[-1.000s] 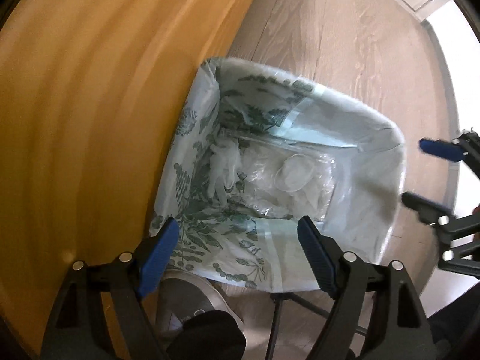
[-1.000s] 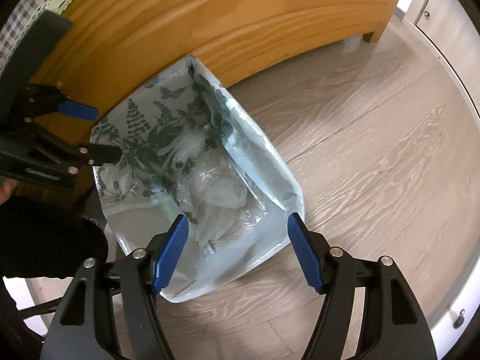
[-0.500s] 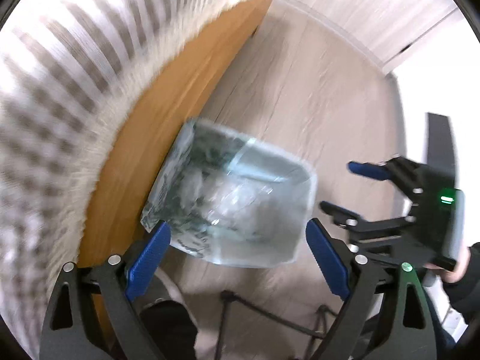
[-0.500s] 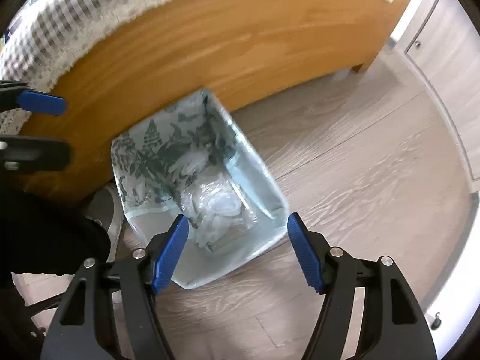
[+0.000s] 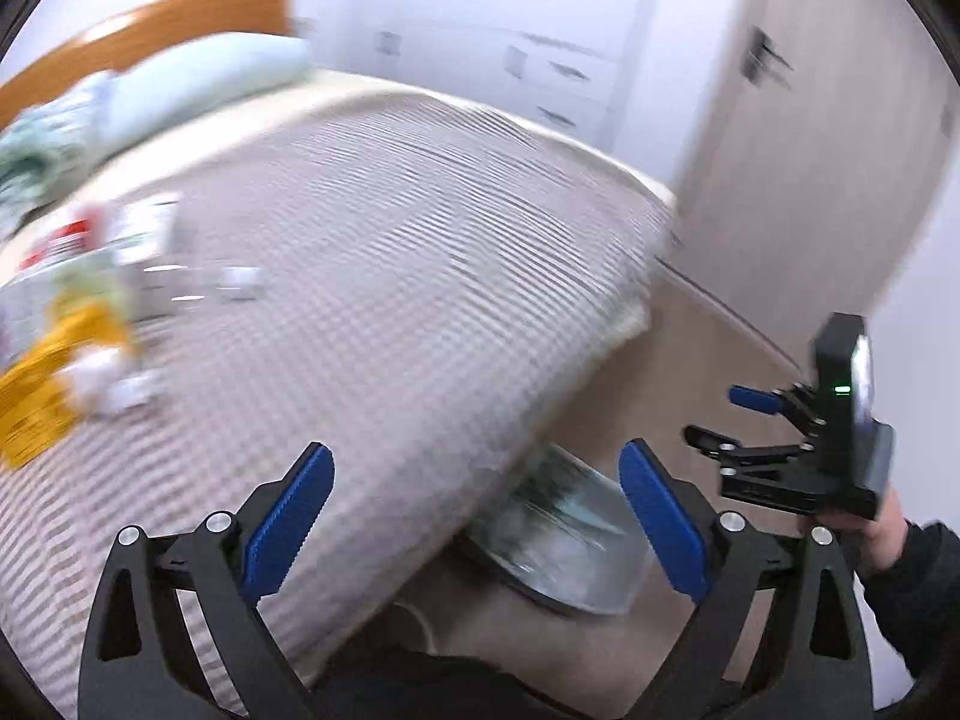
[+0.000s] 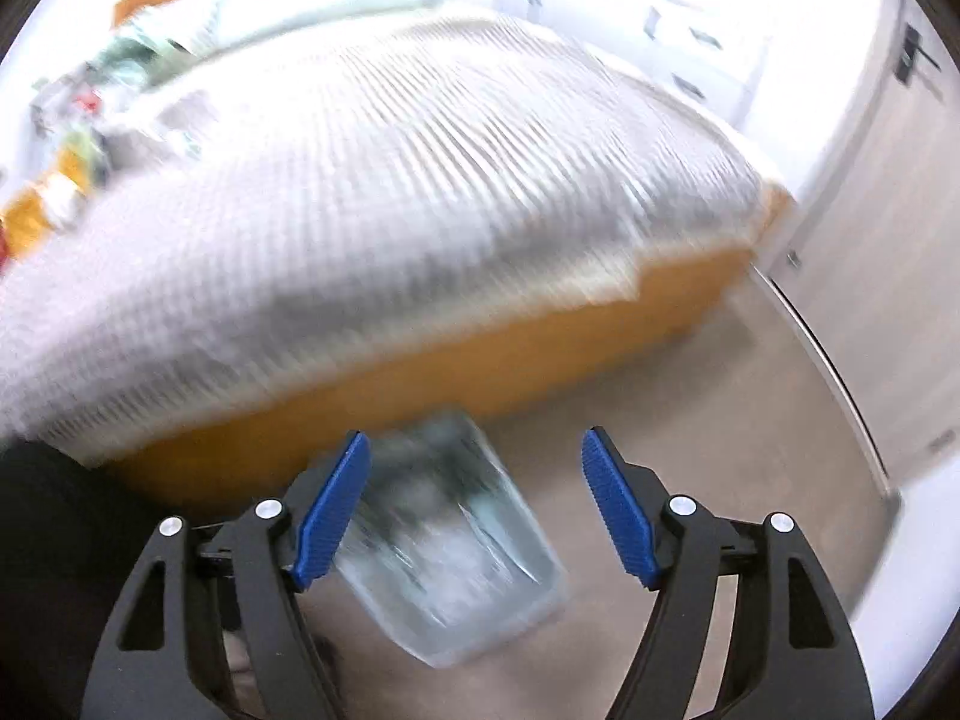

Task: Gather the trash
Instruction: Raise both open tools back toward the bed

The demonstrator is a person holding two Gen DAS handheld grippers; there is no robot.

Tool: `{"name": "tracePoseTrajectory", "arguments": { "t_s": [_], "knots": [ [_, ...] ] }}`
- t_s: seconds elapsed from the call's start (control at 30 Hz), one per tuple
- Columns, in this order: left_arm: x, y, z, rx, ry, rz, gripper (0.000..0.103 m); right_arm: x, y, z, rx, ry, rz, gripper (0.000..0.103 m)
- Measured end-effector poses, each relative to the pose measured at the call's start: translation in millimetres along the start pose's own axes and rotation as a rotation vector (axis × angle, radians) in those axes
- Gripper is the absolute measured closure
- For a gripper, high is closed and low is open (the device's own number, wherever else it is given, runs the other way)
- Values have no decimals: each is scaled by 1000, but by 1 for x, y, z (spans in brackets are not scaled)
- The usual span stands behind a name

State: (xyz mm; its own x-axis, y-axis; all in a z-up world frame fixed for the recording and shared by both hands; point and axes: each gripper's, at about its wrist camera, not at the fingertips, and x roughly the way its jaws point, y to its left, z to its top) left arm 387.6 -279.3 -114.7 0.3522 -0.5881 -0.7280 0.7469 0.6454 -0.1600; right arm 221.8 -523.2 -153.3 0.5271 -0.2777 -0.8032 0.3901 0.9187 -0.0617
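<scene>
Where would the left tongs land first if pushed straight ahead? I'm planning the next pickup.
Probably on the checked bedspread; the open left tongs point at it, though blur leaves depth unclear.

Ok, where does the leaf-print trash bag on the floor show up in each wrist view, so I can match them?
Left wrist: the trash bag sits low and right of centre, partly hidden under the bed's edge, between the open left gripper fingers.
Right wrist: the bag sits bottom centre on the floor, against the orange bed frame, behind the open right gripper.
Shared landmark: the bed's striped cover.
</scene>
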Motion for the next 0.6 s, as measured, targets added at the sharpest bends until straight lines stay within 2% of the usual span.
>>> {"name": "tracePoseTrajectory", "arguments": {
  "t_s": [0.13, 0.27, 0.43, 0.6],
  "knots": [
    [-36, 58, -8, -117, -99, 126, 10, -21, 56, 42, -60, -91, 104, 33],
    [-53, 112, -25, -210, -183, 274, 10, -30, 111, 70, -143, -155, 177, 33],
    [-47, 157, -42, -260, -206, 327, 10, -21, 173, 83, -208, -214, 245, 33],
    [-13, 175, -38, -220, -204, 362, 11, -18, 201, 98, -219, -259, 252, 33]
  ]
}}
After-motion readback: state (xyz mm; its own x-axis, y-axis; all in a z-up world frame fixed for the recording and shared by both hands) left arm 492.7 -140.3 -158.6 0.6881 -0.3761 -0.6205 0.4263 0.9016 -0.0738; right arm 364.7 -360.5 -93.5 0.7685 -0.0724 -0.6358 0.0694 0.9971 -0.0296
